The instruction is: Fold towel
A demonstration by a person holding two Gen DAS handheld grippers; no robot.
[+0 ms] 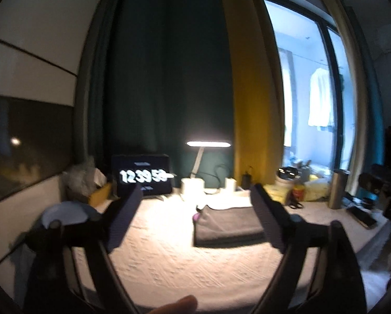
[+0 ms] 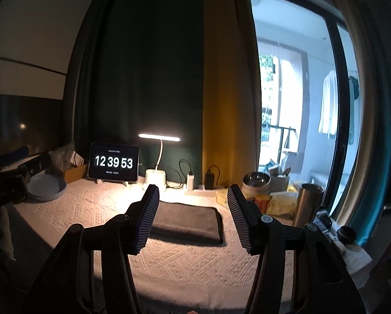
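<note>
A dark grey towel (image 2: 188, 221) lies folded into a flat rectangle on the cream textured tablecloth (image 2: 185, 264). It also shows in the left wrist view (image 1: 228, 225), blurred, right of centre. My right gripper (image 2: 192, 204) is open and empty, held above the near side of the towel. My left gripper (image 1: 195, 204) is open and empty, back from the towel and to its left. Neither gripper touches the towel. The other gripper shows at the far left of the right wrist view (image 2: 25, 170).
A tablet clock (image 2: 113, 162), a lit desk lamp (image 2: 158, 157) and chargers (image 2: 211, 178) stand at the back. A grey plate (image 2: 47, 188) sits at the left. A steel bowl (image 2: 255, 181), snack bags (image 2: 279, 201) and a steel tumbler (image 2: 307, 204) crowd the right.
</note>
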